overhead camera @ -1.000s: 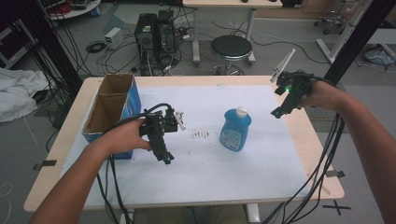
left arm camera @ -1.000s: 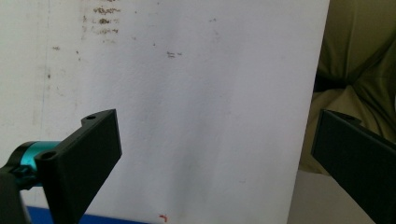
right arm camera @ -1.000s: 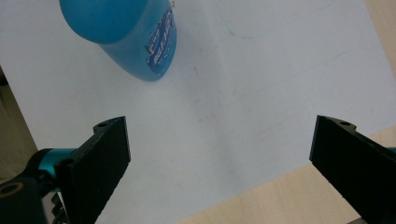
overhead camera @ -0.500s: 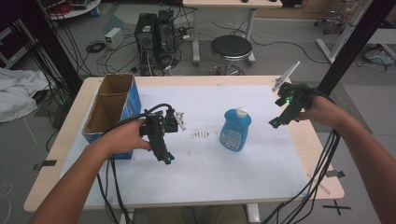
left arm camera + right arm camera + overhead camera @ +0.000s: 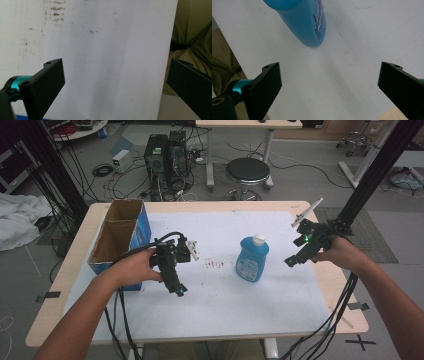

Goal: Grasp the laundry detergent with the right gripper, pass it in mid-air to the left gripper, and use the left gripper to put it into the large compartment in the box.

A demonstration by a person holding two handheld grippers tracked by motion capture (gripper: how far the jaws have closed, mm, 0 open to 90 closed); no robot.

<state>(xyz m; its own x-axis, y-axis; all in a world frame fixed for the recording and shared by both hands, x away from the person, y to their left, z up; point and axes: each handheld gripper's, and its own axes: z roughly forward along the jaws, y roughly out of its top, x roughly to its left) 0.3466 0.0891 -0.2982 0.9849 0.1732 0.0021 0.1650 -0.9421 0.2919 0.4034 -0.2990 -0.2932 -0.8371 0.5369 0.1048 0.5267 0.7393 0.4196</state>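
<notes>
The right gripper (image 5: 291, 261) is held above the white sheet (image 5: 225, 295) with its jaws spread wide and nothing between them. In the right gripper view, the blue bottle (image 5: 303, 20) is seen ahead of the jaws, nearer the jaw at the left of that view, well apart from both. The bottle (image 5: 252, 259) is stood upright on the sheet, its white cap (image 5: 258, 239) on top.

The left gripper (image 5: 177, 290) is held over the sheet, jaws likewise released and empty; bare sheet (image 5: 107, 62) is seen between them. A cardboard box (image 5: 116, 240) is set behind that gripper.
</notes>
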